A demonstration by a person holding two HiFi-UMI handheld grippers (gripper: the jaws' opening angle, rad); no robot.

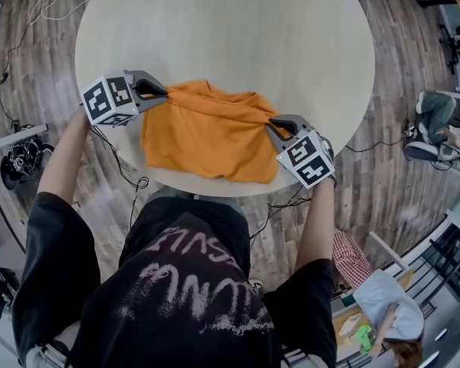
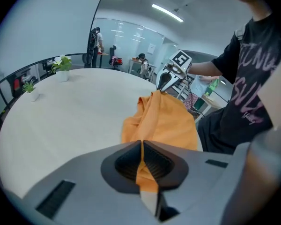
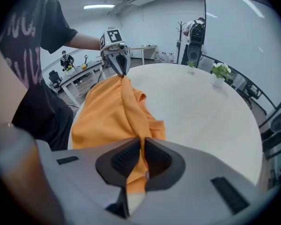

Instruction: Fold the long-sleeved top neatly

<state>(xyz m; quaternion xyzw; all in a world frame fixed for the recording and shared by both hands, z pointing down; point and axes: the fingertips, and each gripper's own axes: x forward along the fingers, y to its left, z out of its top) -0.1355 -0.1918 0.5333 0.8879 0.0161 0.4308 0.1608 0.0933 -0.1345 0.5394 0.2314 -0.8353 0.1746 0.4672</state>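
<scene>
"Head view, biggest thing first: what sits on the round white table?"

"1 orange long-sleeved top, bunched up and lying close to the near rim, right in front of the person."

"And the 2 grippers?"

"The left gripper has its jaws pressed together on a thin fold of orange cloth at the top's left end. The right gripper pinches the right end the same way. A ridge of cloth runs taut between them."

"Which parts are pinched?"

"Probably the shoulders, but the sleeves are tucked out of sight, so I can't be sure."

"What could go wrong?"

"Each pinch holds only a little fabric, so a hard pull apart could slip it out of 1 grip. So near the rim, the hem could slide off when the top is laid out, and hidden sleeves may fold in crooked."
</scene>
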